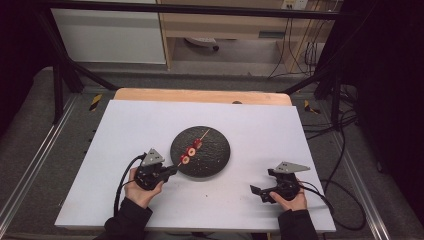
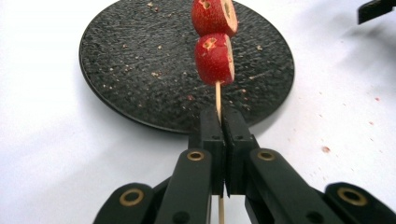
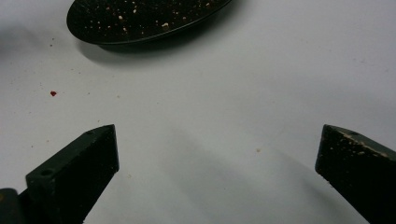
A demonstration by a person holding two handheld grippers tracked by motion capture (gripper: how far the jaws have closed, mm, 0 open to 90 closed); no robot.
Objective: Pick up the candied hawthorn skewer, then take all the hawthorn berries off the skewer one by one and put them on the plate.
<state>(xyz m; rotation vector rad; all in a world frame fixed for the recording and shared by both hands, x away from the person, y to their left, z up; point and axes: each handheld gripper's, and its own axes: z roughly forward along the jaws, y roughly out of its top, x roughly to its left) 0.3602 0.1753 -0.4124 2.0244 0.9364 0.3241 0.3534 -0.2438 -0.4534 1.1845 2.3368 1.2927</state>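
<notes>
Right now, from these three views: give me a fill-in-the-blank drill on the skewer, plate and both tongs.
1. The left tongs are shut on the wooden ____ of the skewer.
2. The fruit pieces on it are ____ in colour.
3. The skewer lies over a round ____ plate.
4. The right tongs stand ____ over the white table.

Missing words: stick; red; black; open

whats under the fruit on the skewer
The black plate, dotted with crumbs, lies under the fruit on the skewer that the left tongs clamp. The plate surface right behind the fruit is covered.
</notes>
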